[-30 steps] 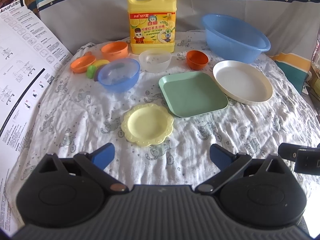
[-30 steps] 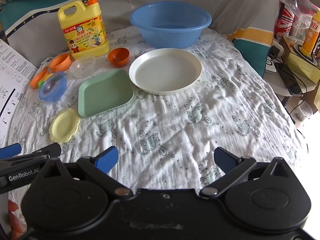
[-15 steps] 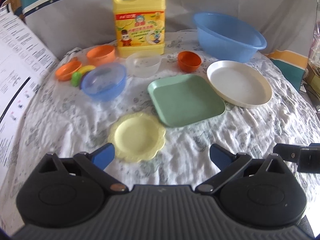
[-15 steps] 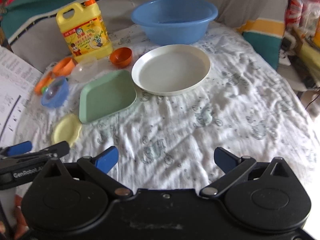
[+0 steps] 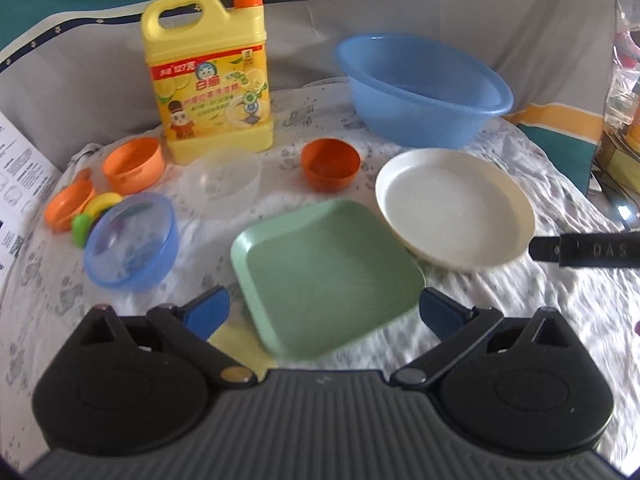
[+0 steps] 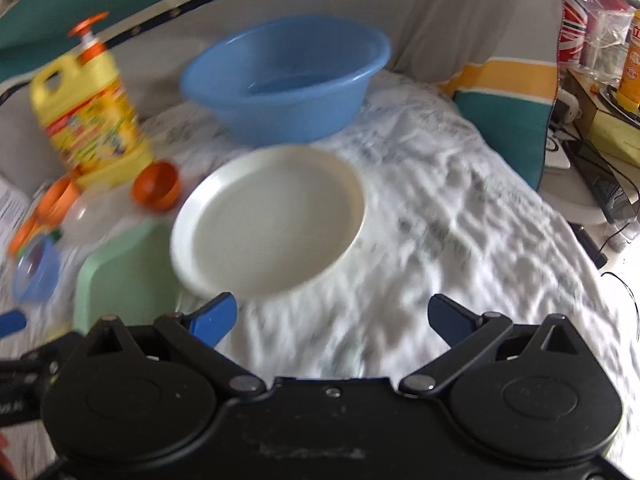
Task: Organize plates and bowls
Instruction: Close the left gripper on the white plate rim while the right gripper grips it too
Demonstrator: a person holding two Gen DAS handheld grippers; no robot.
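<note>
Green plastic is filling the space ahead of the left gripper [image 5: 322, 308], whose blue-tipped jaws are standing wide apart and gripping nothing, with the near corner of the square green plate [image 5: 326, 274] lying between them on the printed cloth [image 5: 520, 300]. Under that gripper a sliver of the yellow scalloped plate [image 5: 240, 346] is showing, just beside the green one. The right gripper [image 6: 332, 316] is likewise spread open and empty, pointing across bare cloth toward the round white plate [image 6: 272, 224], which is sitting beside the green plate and just in front of the blue basin [image 6: 286, 80].

Judging by this, the sorting is only at its approach stage: no dish is stacked yet. The small orange bowl [image 5: 330, 164], clear bowl [image 5: 220, 184], blue translucent bowl [image 5: 130, 242] and the other orange bowls [image 5: 134, 164] are resting apart near the yellow detergent jug [image 5: 210, 80]. Next, each gripper probably needs to drop low, slip one finger under a plate rim and close firmly, since the thin rims are lying flat on soft cloth.
</note>
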